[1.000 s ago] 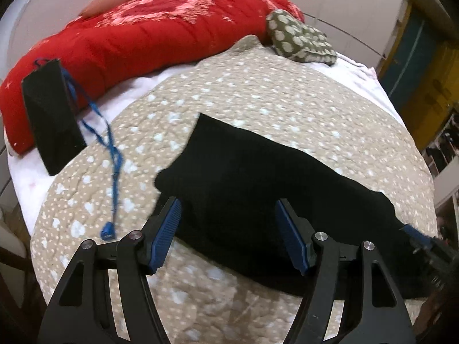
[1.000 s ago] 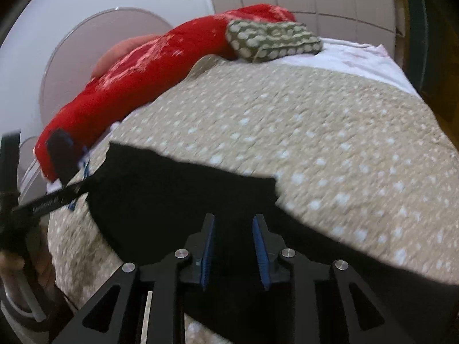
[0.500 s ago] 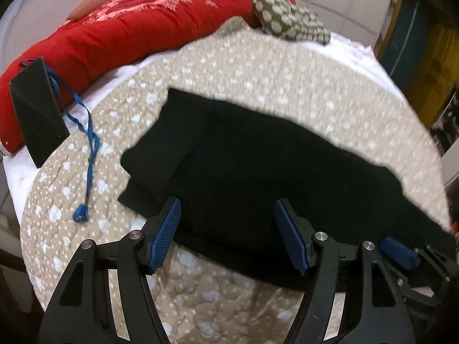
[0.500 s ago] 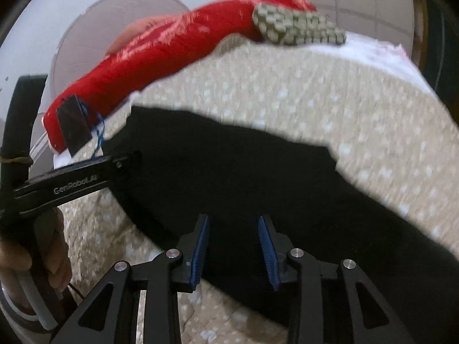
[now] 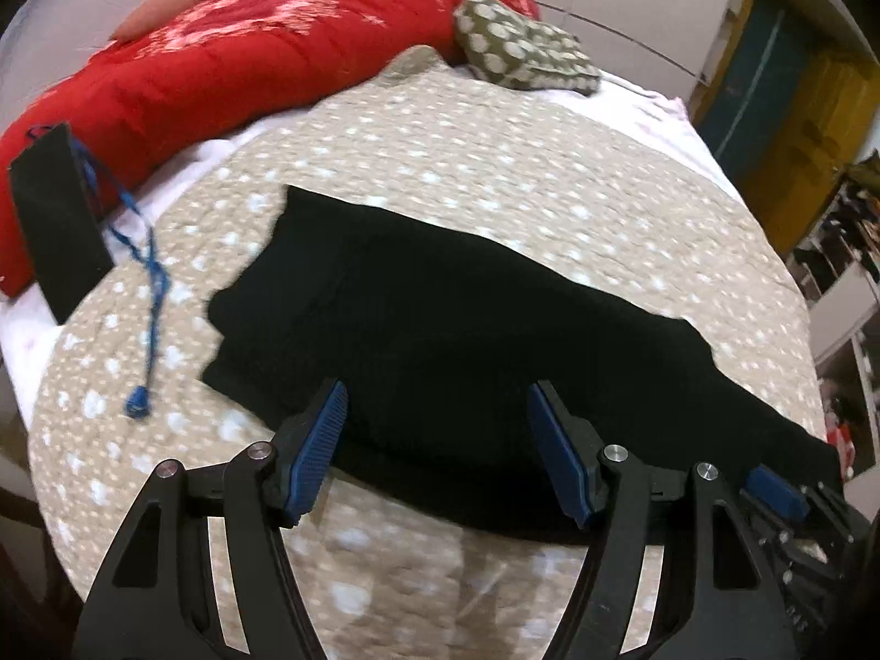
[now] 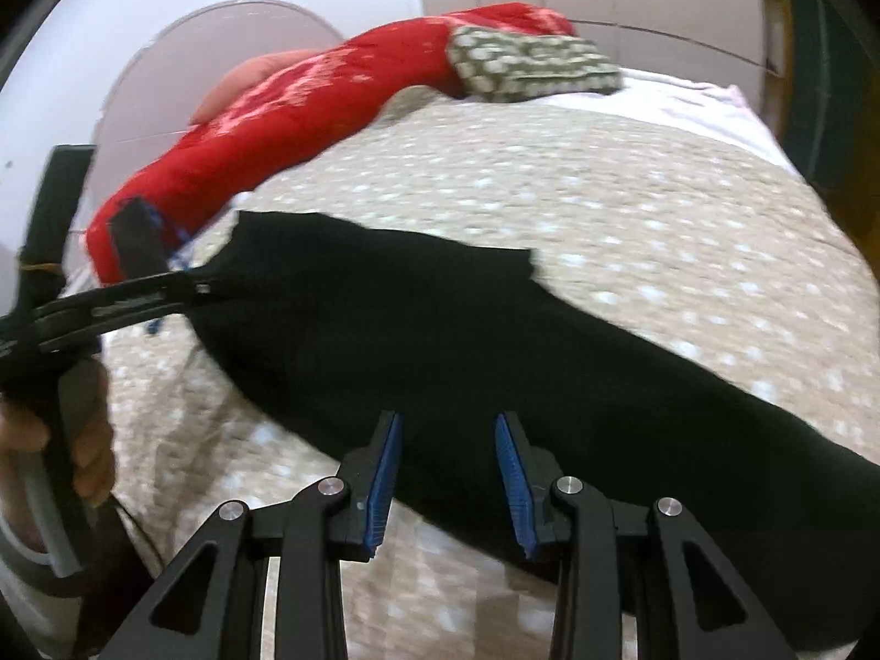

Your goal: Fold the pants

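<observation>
pants (image 5: 451, 341): black, lying flat across the dotted beige quilt (image 5: 495, 165) on the bed
left gripper (image 5: 437, 448): spread wide over the near edge of the pants, pinching nothing
right gripper (image 6: 448, 473): jaws have just been opening, apart above the pants, nothing clamped

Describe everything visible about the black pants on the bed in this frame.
The black pants are plain, matte, soft-looking fabric with no visible print. They lie flat on the beige dotted quilt, running as a long band from a wider, layered end on the left toward a narrower stretch on the right that passes out of frame. The left edge shows stacked layers, suggesting a fold. The left gripper and right gripper hang over the near edge, jaws apart; contact with the cloth cannot be confirmed.
</observation>
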`<state>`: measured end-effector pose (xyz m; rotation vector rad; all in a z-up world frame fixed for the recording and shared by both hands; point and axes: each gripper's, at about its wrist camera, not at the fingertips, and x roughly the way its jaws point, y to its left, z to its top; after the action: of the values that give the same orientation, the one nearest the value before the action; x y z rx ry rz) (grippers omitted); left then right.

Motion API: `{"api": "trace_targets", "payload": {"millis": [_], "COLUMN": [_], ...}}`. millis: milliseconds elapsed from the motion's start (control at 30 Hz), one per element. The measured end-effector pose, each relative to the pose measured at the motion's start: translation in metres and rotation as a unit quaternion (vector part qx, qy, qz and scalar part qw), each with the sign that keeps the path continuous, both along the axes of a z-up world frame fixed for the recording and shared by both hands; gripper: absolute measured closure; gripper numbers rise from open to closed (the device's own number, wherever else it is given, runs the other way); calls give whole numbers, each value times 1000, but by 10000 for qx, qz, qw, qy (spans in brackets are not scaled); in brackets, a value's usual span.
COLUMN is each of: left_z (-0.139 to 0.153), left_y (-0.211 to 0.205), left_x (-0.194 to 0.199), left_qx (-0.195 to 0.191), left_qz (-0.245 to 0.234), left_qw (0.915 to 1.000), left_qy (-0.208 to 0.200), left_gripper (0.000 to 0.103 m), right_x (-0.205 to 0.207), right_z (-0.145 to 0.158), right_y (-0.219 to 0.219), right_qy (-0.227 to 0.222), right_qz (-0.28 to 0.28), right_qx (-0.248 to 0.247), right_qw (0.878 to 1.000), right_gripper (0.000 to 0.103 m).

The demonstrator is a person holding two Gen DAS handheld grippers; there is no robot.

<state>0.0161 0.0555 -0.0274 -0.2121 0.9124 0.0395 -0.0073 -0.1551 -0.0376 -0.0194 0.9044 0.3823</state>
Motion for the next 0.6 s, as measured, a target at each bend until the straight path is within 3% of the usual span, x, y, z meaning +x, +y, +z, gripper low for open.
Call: {"api": "trace_targets", "payload": {"millis": [233,333,467,600], "left_z": [-19,-23,-14,-4], "left_y": [-39,-45,-54,-72], "left_x": [0,2,-1,-6], "left_qx": [373,523,675,545], "left_qz": [-333,-283,-323,-594], "left_qw": [9987,9981,9971,9967], "left_qy": [137,172,128,66], "left_gripper": [35,35,35,35], "right_x": [-20,-20,-26,-36], "right_z": [7,-12,-12,5], "right_y": [-63,-92,-108,-125], "right_qy": [-129,112,136,-6], "right_qz": [-677,-1092,-1095,-1240], "right_qx": [-74,-286,-7,28], "right_qw": [9976,9935,9939,9923], "right_gripper": [69,67,67,67]}}
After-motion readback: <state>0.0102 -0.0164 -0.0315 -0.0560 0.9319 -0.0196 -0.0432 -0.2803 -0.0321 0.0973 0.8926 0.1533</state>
